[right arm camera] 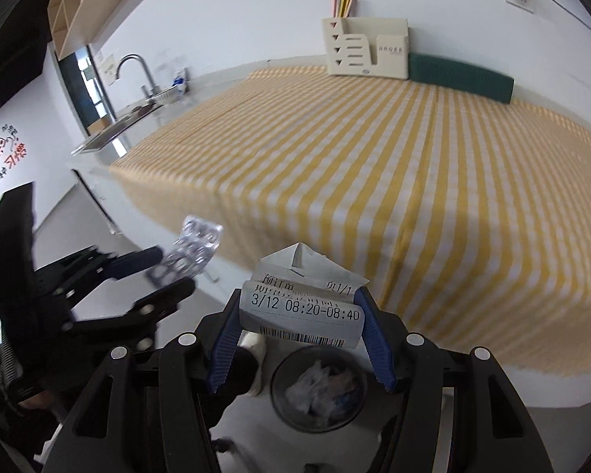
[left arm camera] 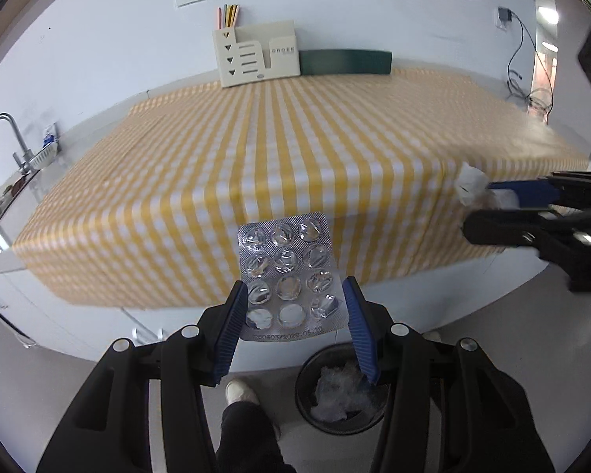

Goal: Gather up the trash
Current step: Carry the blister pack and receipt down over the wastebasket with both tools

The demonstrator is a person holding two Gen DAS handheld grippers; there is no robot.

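My left gripper (left arm camera: 293,307) is shut on a silver blister pack (left arm camera: 289,272) of mostly emptied pill pockets, held upright in front of the table edge. My right gripper (right arm camera: 301,315) is shut on a folded white paper receipt (right arm camera: 303,299) with printed text and a barcode. A black round trash bin (left arm camera: 341,394) with crumpled clear plastic inside stands on the floor just below and beyond both grippers; it is also in the right wrist view (right arm camera: 321,388). Each gripper appears in the other's view: the right one (left arm camera: 488,207) with its paper, the left one (right arm camera: 173,268) with the pack.
A table with a yellow-and-white checked cloth (left arm camera: 275,149) fills the middle. A cream desk organiser (left arm camera: 256,57) with pens and a dark green box (left arm camera: 344,62) stand at its far edge by the wall. A sink and tap (right arm camera: 134,75) lie left. A person's shoe (left arm camera: 238,392) is beside the bin.
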